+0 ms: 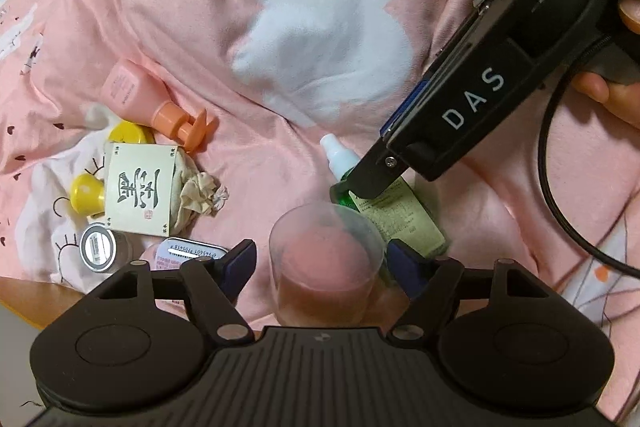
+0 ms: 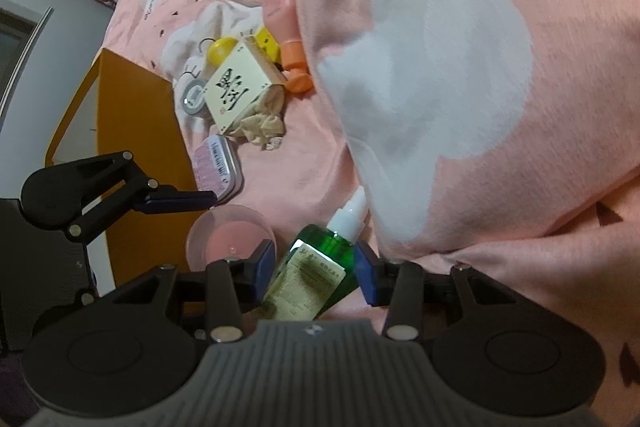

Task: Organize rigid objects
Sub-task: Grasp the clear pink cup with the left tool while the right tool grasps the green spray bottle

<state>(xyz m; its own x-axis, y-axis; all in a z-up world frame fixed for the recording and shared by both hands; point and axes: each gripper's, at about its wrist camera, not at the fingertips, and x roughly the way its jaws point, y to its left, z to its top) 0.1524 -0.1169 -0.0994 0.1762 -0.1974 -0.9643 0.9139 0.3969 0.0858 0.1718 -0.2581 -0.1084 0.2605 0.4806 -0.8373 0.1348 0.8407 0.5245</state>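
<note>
The left tongs (image 1: 322, 259) are being held spread wide over a pink bed cover (image 1: 192, 7), with a clear cup (image 1: 326, 251) standing between the two blue pads (image 1: 240, 263). A gap is being left on each side of the cup, so it is not being pinched. In the right wrist view the cup (image 2: 232, 239) is seen just left of the right tongs, with one finger of the left tongs (image 2: 176, 201) reaching over its rim.

The right tongs (image 2: 316, 267) are being held around a green bottle (image 2: 316, 267) with a white nozzle, which is lying tilted on the cover, nozzle pointing away. The pads (image 2: 366, 267) are set close to the bottle's sides; whether they are pressing on it cannot be told. From the left wrist view the bottle (image 1: 400, 215) is lying just right of the cup, with a finger of the right tongs (image 1: 372, 179) resting over its neck, and a hand (image 1: 616, 95) is seen behind on the handle.

Further left of the left tongs, a small heap is lying on the cover: a cream box (image 1: 138, 187) with dark lettering, a pink pump bottle (image 1: 152, 99), yellow caps (image 1: 88, 195), a round tin (image 1: 98, 247) and a flat tin (image 1: 192, 251). An orange box (image 2: 132, 131) is being seen beyond the bed edge, left of the right tongs.
</note>
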